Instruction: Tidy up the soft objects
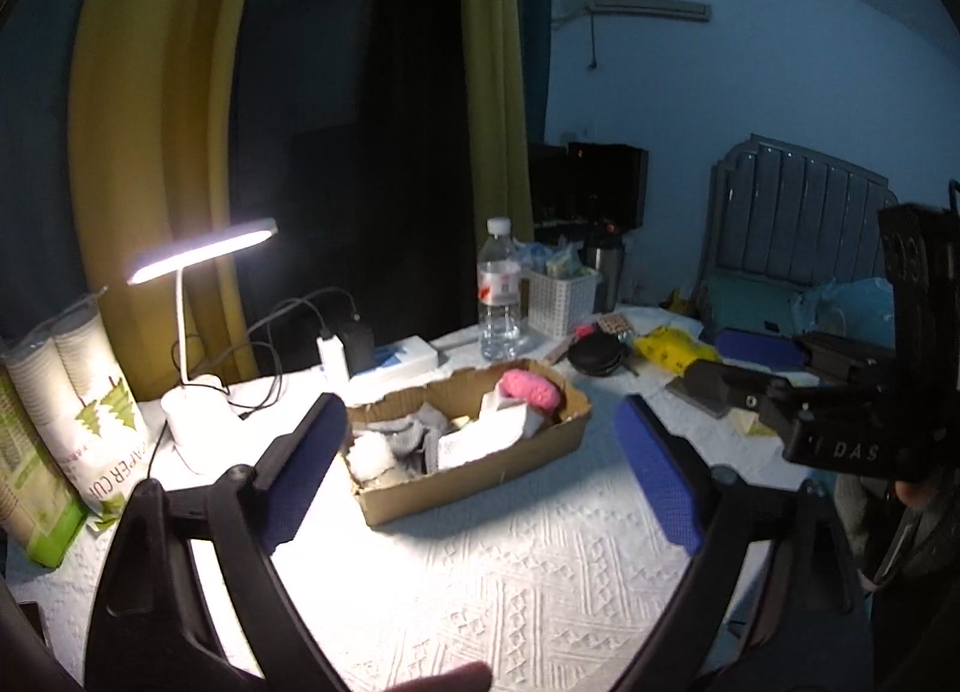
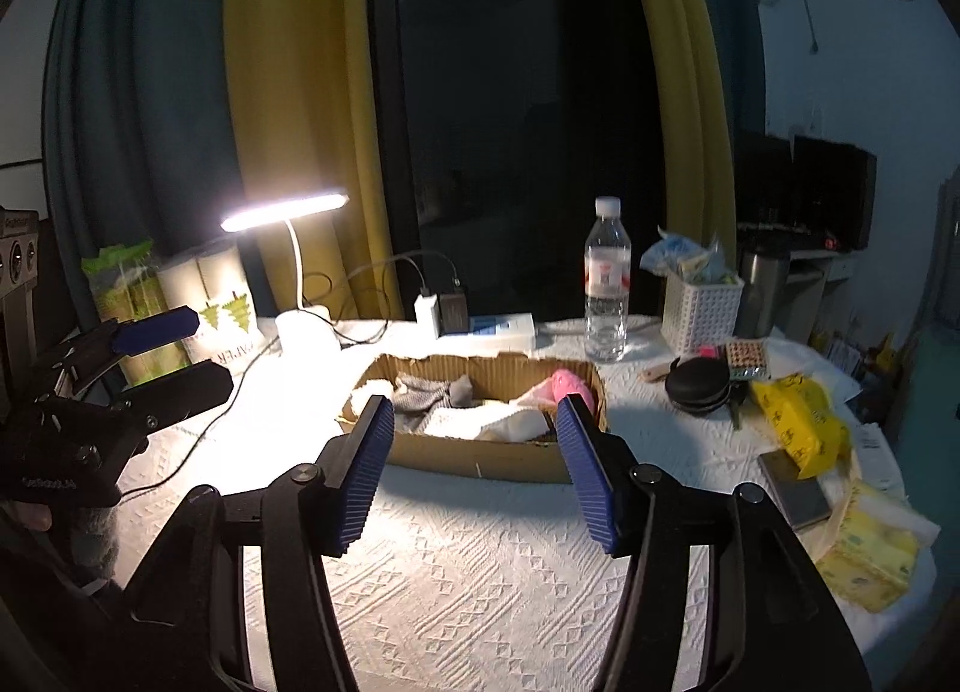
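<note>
A shallow cardboard box (image 1: 480, 488) (image 2: 480, 461) sits on the white tablecloth. It holds a pink knitted piece (image 1: 531, 386) (image 2: 570, 386), grey socks (image 1: 402, 431) (image 2: 426, 395), a white fluffy piece (image 1: 372, 455) and white folded cloth (image 2: 498, 422). My left gripper (image 1: 480, 464) is open and empty, above the table in front of the box. My right gripper (image 2: 474, 452) is open and empty, just short of the box's near wall. Each gripper shows in the other's view, the right one (image 1: 738, 368) and the left one (image 2: 174, 350), both open.
A lit desk lamp (image 2: 288, 212) and paper cup packs (image 1: 66, 392) stand left. A water bottle (image 2: 607, 278), white basket (image 2: 702, 311), charger and cables (image 2: 441, 311) stand behind the box. A black round case (image 2: 699, 386), yellow packets (image 2: 798, 422) and tissues (image 2: 870, 560) lie right.
</note>
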Demonstrator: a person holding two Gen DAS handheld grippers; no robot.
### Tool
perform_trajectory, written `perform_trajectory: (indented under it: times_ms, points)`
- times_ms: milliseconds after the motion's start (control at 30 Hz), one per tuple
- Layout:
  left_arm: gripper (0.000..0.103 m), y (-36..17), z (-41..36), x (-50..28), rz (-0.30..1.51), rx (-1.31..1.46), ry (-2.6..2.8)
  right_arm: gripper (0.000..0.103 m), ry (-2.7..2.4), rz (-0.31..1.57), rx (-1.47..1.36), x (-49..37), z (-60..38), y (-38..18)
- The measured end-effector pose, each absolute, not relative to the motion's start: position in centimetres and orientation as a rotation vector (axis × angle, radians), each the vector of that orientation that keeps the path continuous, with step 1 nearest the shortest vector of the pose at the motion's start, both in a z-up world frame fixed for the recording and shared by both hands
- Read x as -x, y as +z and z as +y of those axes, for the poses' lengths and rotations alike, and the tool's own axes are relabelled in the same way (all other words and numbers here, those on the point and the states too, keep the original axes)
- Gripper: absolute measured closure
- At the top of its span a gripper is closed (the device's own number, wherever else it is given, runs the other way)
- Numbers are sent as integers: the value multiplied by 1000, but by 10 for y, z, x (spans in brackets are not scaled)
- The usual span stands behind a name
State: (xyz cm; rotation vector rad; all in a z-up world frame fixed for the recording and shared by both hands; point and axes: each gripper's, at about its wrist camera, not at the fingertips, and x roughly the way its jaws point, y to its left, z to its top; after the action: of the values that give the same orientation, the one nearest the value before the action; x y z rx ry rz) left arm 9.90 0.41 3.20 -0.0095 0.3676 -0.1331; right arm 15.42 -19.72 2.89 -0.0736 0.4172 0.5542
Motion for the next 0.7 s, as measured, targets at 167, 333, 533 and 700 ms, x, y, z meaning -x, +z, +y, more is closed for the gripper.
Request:
perform_trajectory:
  times_ms: [167, 333, 533, 700]
  points:
    - [11, 51, 2, -78, 316, 1, -122, 43, 551, 365, 91, -132, -199, 45]
    - [10, 62, 1, -59, 285, 3, -104, 39, 548, 320, 88, -109, -203, 61]
    - [7, 72, 11, -41, 268, 53, -83, 35, 547, 280, 93, -86, -209, 73]
    - [5, 77, 6, -35, 235, 22, -85, 34, 542, 263, 111, -75, -212, 80]
